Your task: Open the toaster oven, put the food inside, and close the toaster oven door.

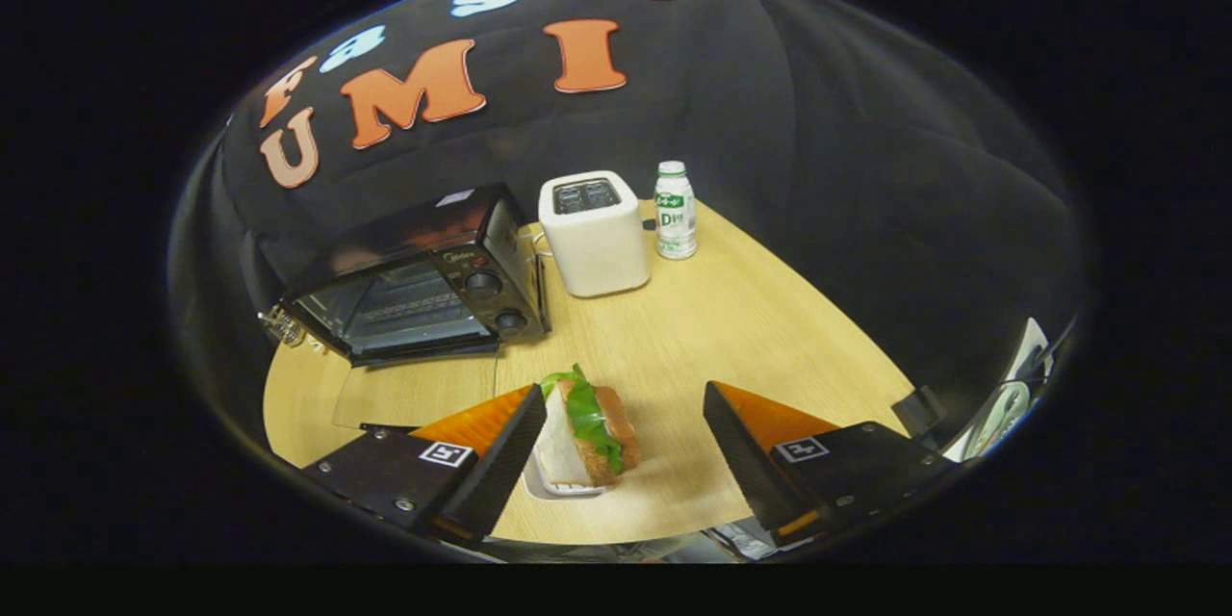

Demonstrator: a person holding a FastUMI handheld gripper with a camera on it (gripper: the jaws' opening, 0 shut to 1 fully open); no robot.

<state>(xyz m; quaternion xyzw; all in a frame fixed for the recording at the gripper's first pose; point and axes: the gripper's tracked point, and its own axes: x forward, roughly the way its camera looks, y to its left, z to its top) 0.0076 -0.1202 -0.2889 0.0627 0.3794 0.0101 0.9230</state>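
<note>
The gripper [616, 443] is spread wide, with its 2 fingers far apart at the bottom of the frame. A sandwich [587, 428] with green lettuce sits between them, close to the left finger, on a small white dish [549, 486]. I cannot tell if that finger touches it. The right finger is well apart from it. All of this rests on a light wooden table [731, 327]. In the middle left of the frame stands the black toaster oven [423, 279] with its glass door shut. Just right of it is a white toaster [594, 233], and next to that a small white bottle [675, 210] with a green label.
</note>
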